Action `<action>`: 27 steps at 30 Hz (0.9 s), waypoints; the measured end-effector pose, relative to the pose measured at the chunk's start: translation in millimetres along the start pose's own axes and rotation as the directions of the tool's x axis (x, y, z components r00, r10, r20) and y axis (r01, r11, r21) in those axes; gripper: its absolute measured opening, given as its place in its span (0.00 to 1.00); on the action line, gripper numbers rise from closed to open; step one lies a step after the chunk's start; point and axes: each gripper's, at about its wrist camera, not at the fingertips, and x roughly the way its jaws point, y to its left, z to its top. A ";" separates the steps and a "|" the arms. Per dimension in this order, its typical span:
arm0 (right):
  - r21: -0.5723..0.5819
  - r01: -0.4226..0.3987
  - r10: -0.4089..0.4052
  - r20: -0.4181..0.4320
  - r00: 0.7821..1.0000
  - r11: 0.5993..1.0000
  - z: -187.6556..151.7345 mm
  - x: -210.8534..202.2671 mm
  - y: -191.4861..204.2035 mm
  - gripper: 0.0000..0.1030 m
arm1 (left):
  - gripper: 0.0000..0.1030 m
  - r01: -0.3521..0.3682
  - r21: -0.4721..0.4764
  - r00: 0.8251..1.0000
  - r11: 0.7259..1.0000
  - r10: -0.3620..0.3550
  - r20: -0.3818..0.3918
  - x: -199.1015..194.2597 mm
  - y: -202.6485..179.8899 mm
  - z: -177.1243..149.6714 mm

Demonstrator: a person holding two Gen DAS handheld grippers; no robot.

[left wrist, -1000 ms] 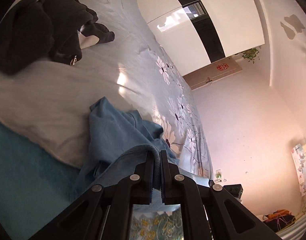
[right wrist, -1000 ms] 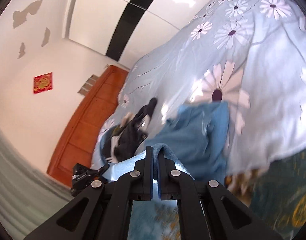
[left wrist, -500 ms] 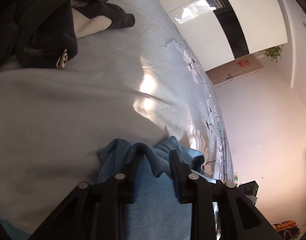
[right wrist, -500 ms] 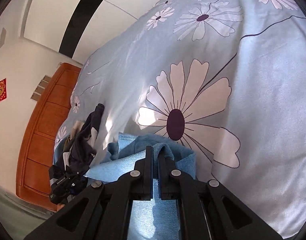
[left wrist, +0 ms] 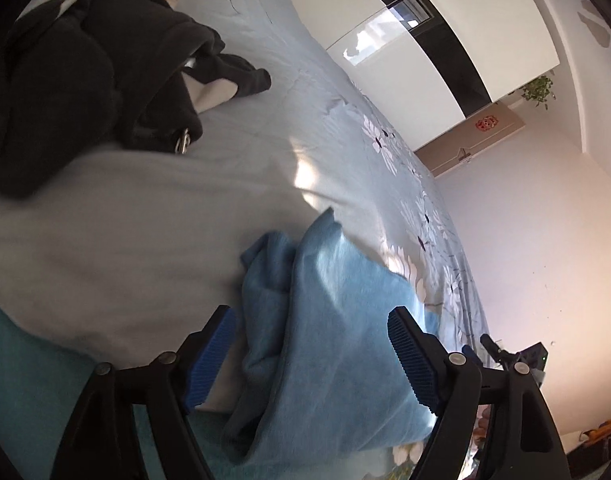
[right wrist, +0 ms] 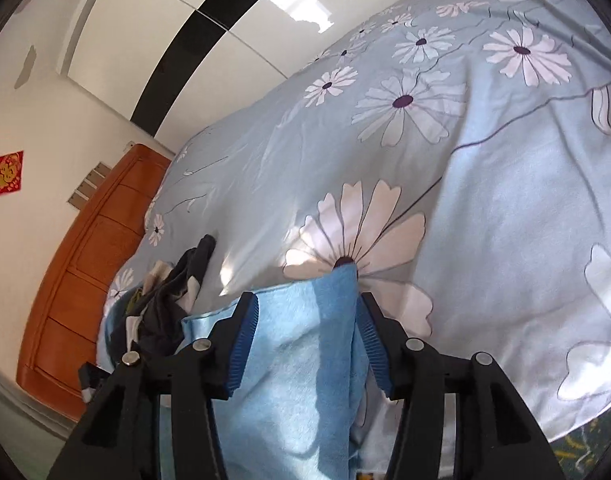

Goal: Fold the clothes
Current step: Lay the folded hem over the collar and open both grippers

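Note:
A light blue garment (left wrist: 329,320) lies bunched at the near edge of the bed, partly hanging over it; it also shows in the right wrist view (right wrist: 301,340). My left gripper (left wrist: 311,352) is open, its blue-padded fingers standing wide on either side of the cloth. My right gripper (right wrist: 307,340) is open too, jaws spread around the garment's upper edge, not pinching it. A pile of dark clothes (left wrist: 77,72) lies farther up the bed, to the left, and shows small in the right wrist view (right wrist: 173,296).
The bed has a pale blue cover with white daisies (right wrist: 445,160). A wooden headboard (right wrist: 89,272) stands at the left. A white and black wardrobe (left wrist: 445,28) fills the far wall. The other gripper (left wrist: 513,356) shows past the garment's right side.
Both grippers were shut on the blue garment one second ago; the left opened first, then the right. The garment now rests on the bed edge, released.

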 end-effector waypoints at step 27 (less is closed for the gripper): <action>0.101 -0.159 0.174 -0.155 0.973 0.982 -114.9 7.5 -13.4 0.09 | 0.12 0.035 -0.156 0.999 0.987 -0.040 -0.028 -6.7 26.0 -71.1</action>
